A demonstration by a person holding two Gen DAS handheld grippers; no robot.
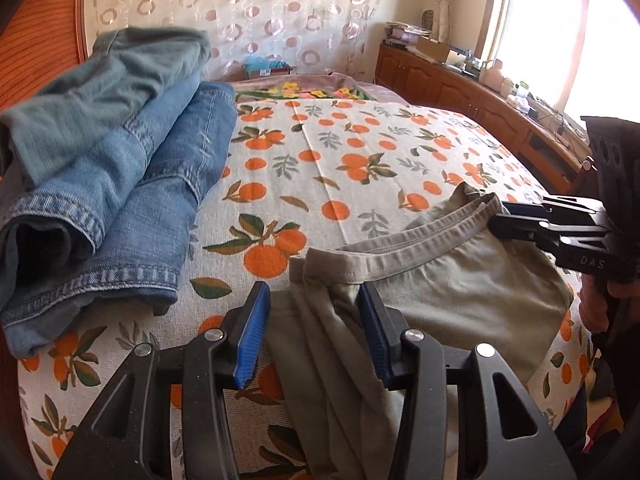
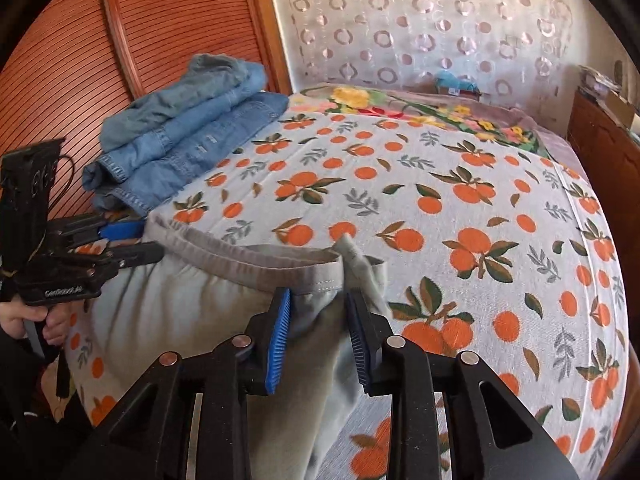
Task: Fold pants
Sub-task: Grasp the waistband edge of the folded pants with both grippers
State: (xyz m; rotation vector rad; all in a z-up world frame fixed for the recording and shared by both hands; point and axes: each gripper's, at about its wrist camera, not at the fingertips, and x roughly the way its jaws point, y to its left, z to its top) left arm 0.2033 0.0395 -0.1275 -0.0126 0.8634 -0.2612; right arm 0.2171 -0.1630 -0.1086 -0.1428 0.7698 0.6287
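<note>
Blue-padded left tongs (image 1: pixel 312 332) are standing partly open at 6 o'clock in the left wrist view, straddling a bunched fold of the grey-green pants (image 1: pixel 440 280); whether the pads are pressing the cloth cannot be told. Right tongs (image 2: pixel 318 336) are likewise sitting at 6 o'clock in their own view, jaws parted narrowly around the pants' waistband corner, the cloth lying between the pads with a gap showing on the left side. Each tool is appearing in the other's view: the right one is reaching in from 3 o'clock, its tips beside the waistband; the left one is coming in from 9 o'clock, gripped by a hand (image 2: pixel 36 320).

Pants are lying on the near edge of the bed (image 2: pixel 480 200), waistband (image 1: pixel 432 232) facing away from the cameras, the legs hanging down over the edge toward 6 o'clock.

Bedspread, white with an orange-fruit print, is covering the bed. Folded denim garments (image 1: pixel 120 184) are stacked at 9 to 10 o'clock in the left view, well apart from the pants. Wooden cabinet (image 1: pixel 460 84) is running along 2 o'clock beneath a bright window (image 1: pixel 540 32). Ring-patterned curtain (image 2: pixel 420 20) is hanging at 12 o'clock.
</note>
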